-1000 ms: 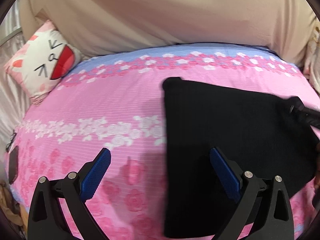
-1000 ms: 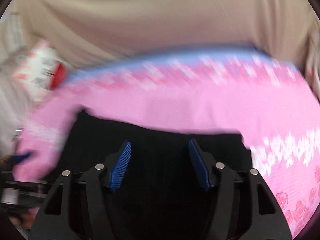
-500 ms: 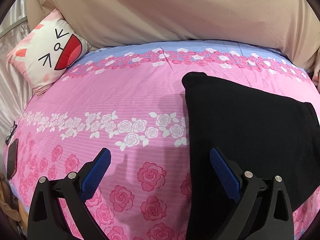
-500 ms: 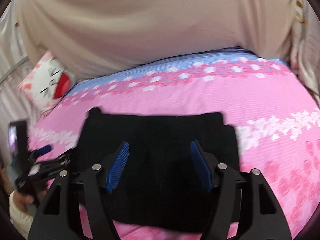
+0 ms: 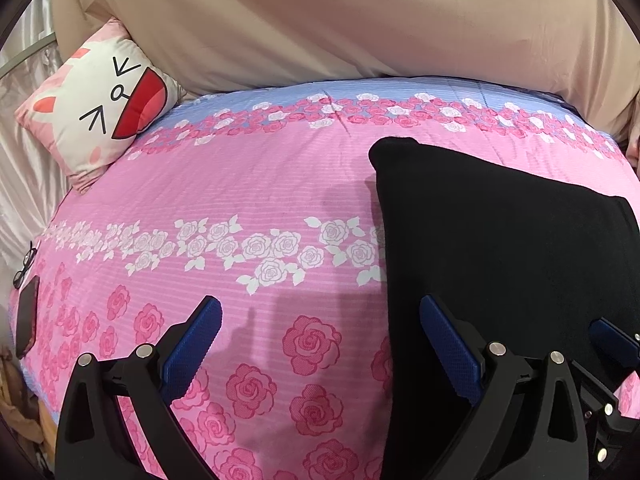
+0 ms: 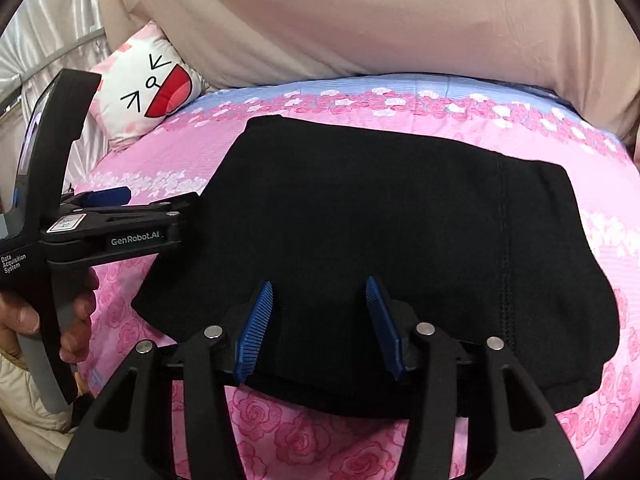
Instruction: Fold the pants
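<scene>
The black pants (image 6: 360, 240) lie folded into a compact block on the pink rose bedspread (image 6: 304, 440). In the left wrist view they fill the right side (image 5: 500, 260). My left gripper (image 5: 320, 344) is open and empty, hovering over the bedspread (image 5: 240, 200) at the pants' left edge; it also shows in the right wrist view (image 6: 108, 200). My right gripper (image 6: 318, 328) is open and empty, above the pants' near edge; its tip shows in the left wrist view (image 5: 612, 344).
A cat-face pillow (image 5: 96, 108) lies at the far left by the beige headboard cushion (image 5: 340, 20). Glasses (image 5: 24, 266) and a dark phone (image 5: 26, 320) lie at the bed's left edge. A hand (image 6: 48, 320) holds the left gripper's handle.
Both grippers have drawn back toward the near side of the bed. The right gripper, earlier over the pants and blurred, is now steady at their near edge. The pants lie still.
</scene>
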Action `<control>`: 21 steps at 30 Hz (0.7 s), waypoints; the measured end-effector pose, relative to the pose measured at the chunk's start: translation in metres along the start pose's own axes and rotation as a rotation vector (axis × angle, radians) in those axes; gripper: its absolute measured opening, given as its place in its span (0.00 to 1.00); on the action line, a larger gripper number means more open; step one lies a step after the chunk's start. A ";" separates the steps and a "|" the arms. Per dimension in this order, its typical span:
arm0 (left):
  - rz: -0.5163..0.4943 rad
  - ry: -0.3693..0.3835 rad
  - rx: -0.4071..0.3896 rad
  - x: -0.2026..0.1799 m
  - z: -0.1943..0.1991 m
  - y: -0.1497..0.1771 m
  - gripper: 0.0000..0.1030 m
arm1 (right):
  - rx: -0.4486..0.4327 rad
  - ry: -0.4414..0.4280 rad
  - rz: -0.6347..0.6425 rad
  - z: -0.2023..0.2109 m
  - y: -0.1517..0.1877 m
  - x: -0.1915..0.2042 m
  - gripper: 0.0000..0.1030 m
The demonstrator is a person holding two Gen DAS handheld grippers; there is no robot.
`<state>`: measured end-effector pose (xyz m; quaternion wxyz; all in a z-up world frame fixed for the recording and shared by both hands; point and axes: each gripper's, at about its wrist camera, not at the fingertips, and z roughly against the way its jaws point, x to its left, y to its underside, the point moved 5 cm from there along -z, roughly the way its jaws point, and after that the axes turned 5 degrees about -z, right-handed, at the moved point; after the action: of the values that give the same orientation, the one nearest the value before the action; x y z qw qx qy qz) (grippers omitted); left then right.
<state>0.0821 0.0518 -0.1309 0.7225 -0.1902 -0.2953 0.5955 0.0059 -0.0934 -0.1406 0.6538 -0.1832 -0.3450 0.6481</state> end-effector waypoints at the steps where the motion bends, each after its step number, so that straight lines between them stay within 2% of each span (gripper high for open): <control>1: 0.001 0.001 0.000 0.000 0.000 0.000 0.95 | -0.003 -0.009 -0.010 0.003 0.000 0.000 0.48; 6: 0.011 0.016 -0.003 0.006 0.006 0.002 0.95 | -0.019 -0.067 -0.111 0.028 -0.009 -0.020 0.48; 7: 0.018 0.040 -0.005 0.008 0.007 0.002 0.95 | -0.030 -0.048 -0.143 0.037 -0.010 -0.029 0.56; 8: 0.028 0.082 -0.003 0.010 0.009 0.002 0.95 | -0.051 -0.038 -0.181 0.050 -0.011 -0.043 0.63; 9: 0.046 0.160 0.009 0.011 0.010 0.003 0.95 | -0.073 -0.024 -0.217 0.060 -0.013 -0.058 0.71; 11: 0.081 0.306 0.039 0.013 0.008 0.004 0.95 | -0.105 -0.009 -0.303 0.081 -0.014 -0.094 0.73; 13: 0.108 0.395 0.074 0.014 0.002 0.006 0.95 | -0.117 0.023 -0.403 0.093 -0.010 -0.137 0.76; 16: 0.161 0.532 0.155 0.005 -0.012 0.011 0.94 | -0.060 0.034 -0.502 0.088 0.002 -0.182 0.80; 18: 0.209 0.634 0.216 -0.004 -0.019 0.014 0.94 | -0.012 0.002 -0.554 0.076 0.009 -0.196 0.80; 19: 0.225 0.684 0.245 -0.010 -0.022 0.015 0.94 | 0.024 -0.048 -0.593 0.066 0.014 -0.200 0.80; 21: 0.200 0.662 0.243 -0.019 -0.022 0.011 0.94 | 0.060 -0.131 -0.640 0.053 0.023 -0.198 0.81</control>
<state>0.0859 0.0377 -0.1586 0.7345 -0.3132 0.0473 0.6002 -0.0317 -0.2951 -0.1613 0.8058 -0.0039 -0.4072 0.4299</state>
